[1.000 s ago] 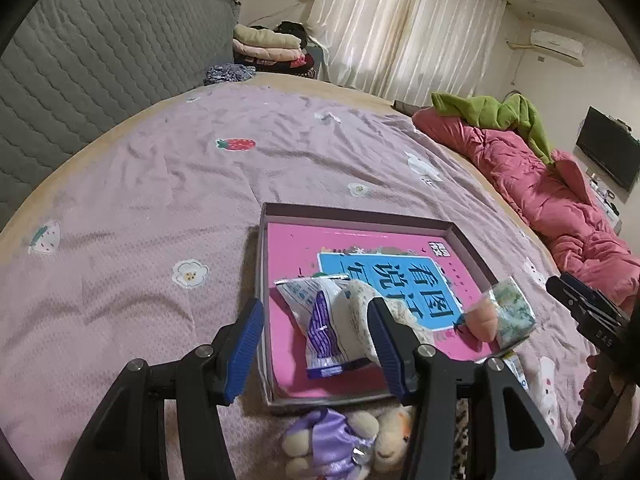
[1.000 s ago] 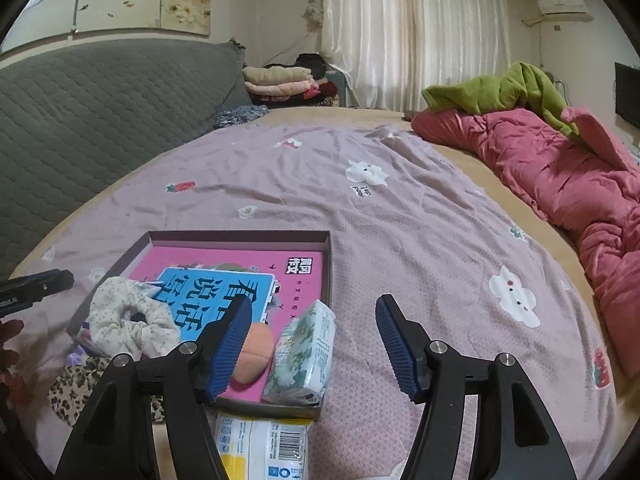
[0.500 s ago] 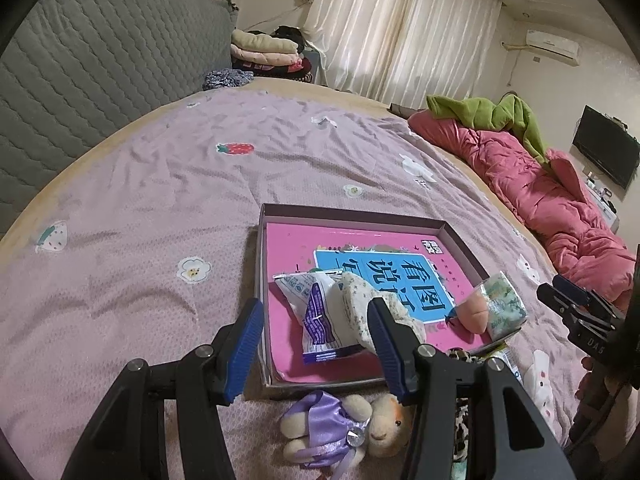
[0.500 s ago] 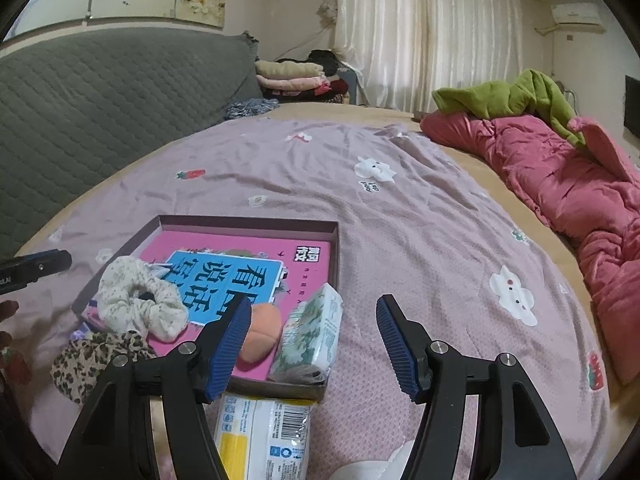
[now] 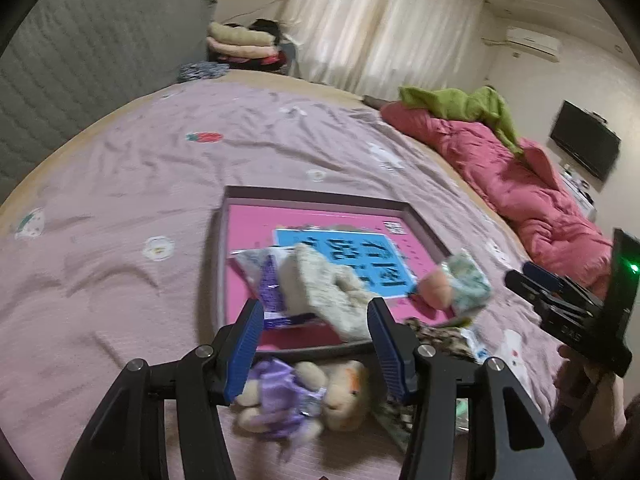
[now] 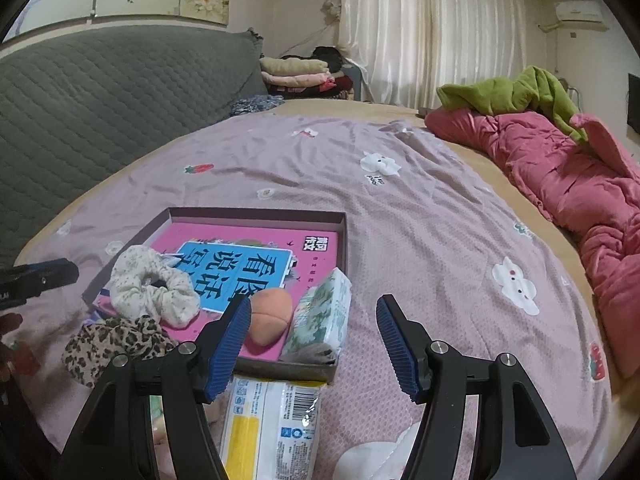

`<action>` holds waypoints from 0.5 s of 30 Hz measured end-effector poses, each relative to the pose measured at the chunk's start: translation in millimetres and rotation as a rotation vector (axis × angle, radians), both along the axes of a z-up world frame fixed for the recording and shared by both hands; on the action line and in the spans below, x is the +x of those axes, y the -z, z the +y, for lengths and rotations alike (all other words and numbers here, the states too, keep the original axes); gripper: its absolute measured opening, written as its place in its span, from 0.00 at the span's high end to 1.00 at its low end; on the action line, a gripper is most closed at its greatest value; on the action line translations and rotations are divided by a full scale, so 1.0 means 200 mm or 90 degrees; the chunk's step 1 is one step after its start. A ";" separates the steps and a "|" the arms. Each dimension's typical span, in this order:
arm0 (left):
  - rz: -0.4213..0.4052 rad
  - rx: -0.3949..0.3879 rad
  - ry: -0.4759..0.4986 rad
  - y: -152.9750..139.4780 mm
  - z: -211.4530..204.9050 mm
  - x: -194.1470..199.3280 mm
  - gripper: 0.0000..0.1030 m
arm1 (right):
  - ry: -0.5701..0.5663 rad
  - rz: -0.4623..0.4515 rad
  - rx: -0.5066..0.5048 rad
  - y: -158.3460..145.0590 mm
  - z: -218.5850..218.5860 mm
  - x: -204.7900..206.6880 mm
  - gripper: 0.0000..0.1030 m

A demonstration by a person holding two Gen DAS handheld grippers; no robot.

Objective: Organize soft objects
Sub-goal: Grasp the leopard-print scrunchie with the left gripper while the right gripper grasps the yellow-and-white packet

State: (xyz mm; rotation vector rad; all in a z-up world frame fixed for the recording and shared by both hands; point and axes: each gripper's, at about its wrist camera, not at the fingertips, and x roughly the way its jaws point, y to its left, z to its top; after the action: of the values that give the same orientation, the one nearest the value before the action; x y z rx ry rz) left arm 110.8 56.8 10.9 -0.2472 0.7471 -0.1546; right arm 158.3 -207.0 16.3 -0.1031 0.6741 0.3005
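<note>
Sprawling plush doll (image 5: 304, 394), ruffled scrunchie (image 6: 154, 286)

Purple-sheeted bed (image 6: 420, 216) has a box (image 6: 256, 213), leopard scrunchie (image 6: 116, 340), plush (image 5: 304, 392), wipes pack (image 6: 272, 424), and pink quilt (image 6: 568, 168) on it.

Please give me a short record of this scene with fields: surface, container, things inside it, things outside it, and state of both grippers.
surface: bed with a purple sheet
container: shallow box with a pink book in its bottom
inside box: white scrunchie, peach toy, tissue pack, plastic packet
outside box: leopard scrunchie, plush toy, wipes pack
left hand-held gripper: open, holding nothing, above the plush toy
right hand-held gripper: open, holding nothing, near the tissue pack
</note>
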 end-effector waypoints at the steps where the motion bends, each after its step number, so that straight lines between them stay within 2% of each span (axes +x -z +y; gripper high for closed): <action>1: -0.001 -0.001 0.007 0.00 -0.02 0.00 0.48 | -0.001 0.001 -0.001 0.00 0.00 0.00 0.35; 10: 0.011 -0.022 0.065 0.03 -0.16 -0.04 0.48 | -0.006 0.030 0.000 0.03 -0.01 -0.05 0.35; 15: 0.020 -0.024 0.089 0.05 -0.22 -0.04 0.48 | -0.021 0.087 -0.015 0.13 0.01 -0.07 0.35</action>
State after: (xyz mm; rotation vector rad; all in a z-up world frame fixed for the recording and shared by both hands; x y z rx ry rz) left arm 102.1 11.8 0.6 -0.2332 0.7935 -0.2974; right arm 144.3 -204.5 -8.9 -0.1163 0.8128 0.3331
